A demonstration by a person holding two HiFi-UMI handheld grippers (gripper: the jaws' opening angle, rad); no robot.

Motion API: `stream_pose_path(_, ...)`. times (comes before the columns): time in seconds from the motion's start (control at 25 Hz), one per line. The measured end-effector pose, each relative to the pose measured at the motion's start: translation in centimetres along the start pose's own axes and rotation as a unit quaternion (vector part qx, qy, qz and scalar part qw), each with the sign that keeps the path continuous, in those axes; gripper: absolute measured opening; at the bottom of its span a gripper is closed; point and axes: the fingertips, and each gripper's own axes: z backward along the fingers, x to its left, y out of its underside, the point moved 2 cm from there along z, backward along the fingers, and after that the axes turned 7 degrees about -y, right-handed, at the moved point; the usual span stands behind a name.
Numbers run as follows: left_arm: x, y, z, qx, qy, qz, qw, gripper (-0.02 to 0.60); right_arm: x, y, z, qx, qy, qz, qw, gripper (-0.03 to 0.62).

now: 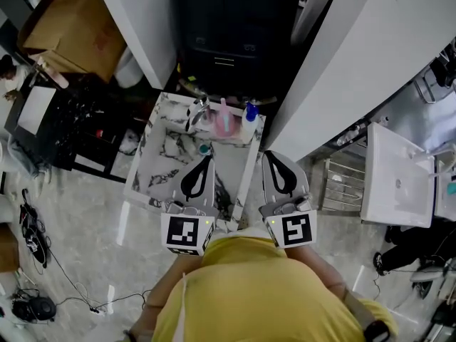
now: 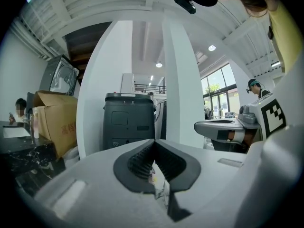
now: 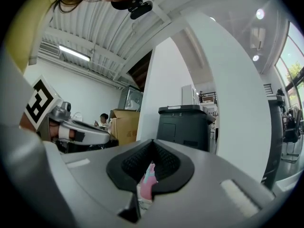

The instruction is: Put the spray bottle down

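A pink spray bottle stands upright at the far end of a small marble-topped table, between a shiny metal object and a white bottle with a blue cap. My left gripper hovers over the near half of the table with its jaws shut and nothing held. Just off the table's right edge, my right gripper is also shut and holds nothing. In the right gripper view the pink bottle shows low through the gap behind the closed tips. The left gripper view shows jaws meeting at the tip.
A small teal object lies mid-table. Beyond the table stands a dark grey cabinet between white pillars. A cardboard box and a cluttered black table are at the left; a white sink and wire rack are at the right.
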Motion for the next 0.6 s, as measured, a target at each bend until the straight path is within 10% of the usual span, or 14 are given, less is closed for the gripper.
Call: stream_pose_path(0.6, -2.9, 0.7, -0.1, -0.005, -0.025, -0.006, 0.9997, -0.002, -2.4, 1.6, 1.9, 0.002, -0.033, 0.008, 0.999, 0.000)
